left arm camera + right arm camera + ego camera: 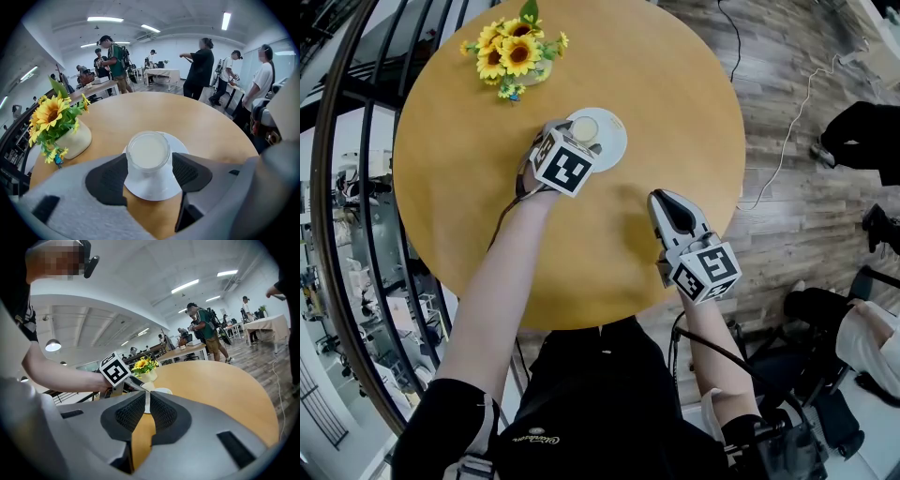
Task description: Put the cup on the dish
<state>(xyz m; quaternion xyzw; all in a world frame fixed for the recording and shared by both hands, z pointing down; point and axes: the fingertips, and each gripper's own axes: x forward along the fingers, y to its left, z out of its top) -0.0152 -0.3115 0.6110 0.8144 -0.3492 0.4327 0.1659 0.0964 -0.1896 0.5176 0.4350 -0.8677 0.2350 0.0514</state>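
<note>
White cup [149,152], white dish [152,188], yellow sunflowers [49,113]

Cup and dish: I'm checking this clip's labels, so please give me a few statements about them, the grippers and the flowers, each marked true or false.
1. The cup stands on the dish. True.
2. The cup is between the right gripper's jaws. False: it is between the jaws of the left gripper. The right gripper is off to the side with nothing in it.
3. The sunflowers lie on the dish. False: they stand in a vase on the table, beside the dish.
4. The right gripper's jaws are close together. True.
</note>
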